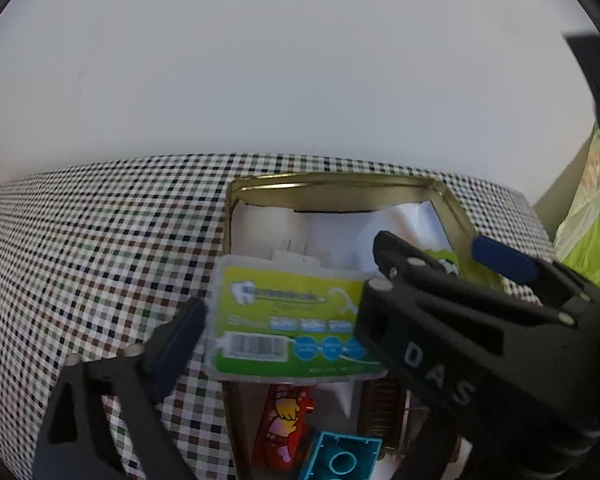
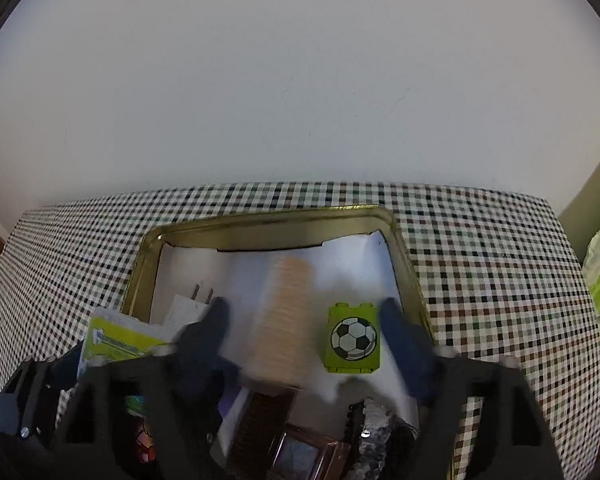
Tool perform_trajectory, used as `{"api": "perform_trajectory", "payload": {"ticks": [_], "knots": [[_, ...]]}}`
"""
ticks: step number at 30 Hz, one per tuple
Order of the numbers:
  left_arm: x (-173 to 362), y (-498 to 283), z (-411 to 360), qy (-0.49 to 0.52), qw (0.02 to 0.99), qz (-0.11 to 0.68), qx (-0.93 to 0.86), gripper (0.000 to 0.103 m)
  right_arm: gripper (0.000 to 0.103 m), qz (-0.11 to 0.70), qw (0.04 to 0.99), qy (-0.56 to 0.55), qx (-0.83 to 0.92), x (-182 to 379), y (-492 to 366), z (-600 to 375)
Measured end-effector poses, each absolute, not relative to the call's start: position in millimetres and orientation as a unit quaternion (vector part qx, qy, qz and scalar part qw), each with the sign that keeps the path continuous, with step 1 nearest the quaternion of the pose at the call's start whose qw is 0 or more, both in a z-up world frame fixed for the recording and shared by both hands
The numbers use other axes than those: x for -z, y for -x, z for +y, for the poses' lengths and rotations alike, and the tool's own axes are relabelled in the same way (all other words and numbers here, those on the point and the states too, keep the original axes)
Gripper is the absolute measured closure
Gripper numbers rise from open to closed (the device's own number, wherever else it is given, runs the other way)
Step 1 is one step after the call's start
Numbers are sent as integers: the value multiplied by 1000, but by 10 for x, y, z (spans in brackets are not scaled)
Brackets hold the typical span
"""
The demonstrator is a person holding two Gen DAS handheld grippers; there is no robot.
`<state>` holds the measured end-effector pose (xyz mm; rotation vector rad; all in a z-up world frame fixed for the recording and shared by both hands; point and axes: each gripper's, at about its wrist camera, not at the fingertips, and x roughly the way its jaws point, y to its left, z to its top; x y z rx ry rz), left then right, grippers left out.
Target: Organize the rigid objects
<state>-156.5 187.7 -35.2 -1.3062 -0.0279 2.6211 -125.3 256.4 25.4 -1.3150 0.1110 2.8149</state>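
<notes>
Your left gripper (image 1: pixel 284 316) is spreading wide around the floss box (image 1: pixel 290 320) lying crosswise over the tin's (image 1: pixel 340 180) left rim; your right gripper (image 2: pixel 306 334) is gaping, straddling the blurred tan block (image 2: pixel 284 312) pointing away

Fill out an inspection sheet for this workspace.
Surface: checked tablecloth.
Job's things: gold metal tin lined with white paper; green football-print toy brick and blurred tan ribbed block inside; clear plastic box with green label at tin's left wall.
Clutter: turquoise toy brick, red cartoon packet, white plug.
Grippers: left claw open around box; right claw open.
Cables: nothing seen.
Surroundings: white wall.
</notes>
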Motion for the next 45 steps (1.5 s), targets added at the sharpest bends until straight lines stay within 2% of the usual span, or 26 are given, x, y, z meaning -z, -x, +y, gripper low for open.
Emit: {"api": "perform_trajectory", "payload": {"ticks": [4,10,17,30,32,35,45], "knots": [[257,1506,1858,432,113,-9,-894,1,21,59,9,418,-906,-316,1193,2648],[290,1467,1795,448,118,-19,-886,1,21,60,12,411,-909,-392,1072,2698],[216,1128,1766,379,103,19,-919,1,21,60,30,363,-929,-423,724,2588],[292,717,1563,272,83,-2,-959,1,20,87,75,239,-964,-408,7,2530],[309,656,1564,254,78,3,-964,1,19,84,79,222,-968,-411,-92,2512],[354,580,1529,236,72,7,-969,1,11,77,90,194,-974,-438,-240,2487],[317,289,1477,167,67,18,-984,1,11,68,109,140,-982,-399,-589,2381]]}}
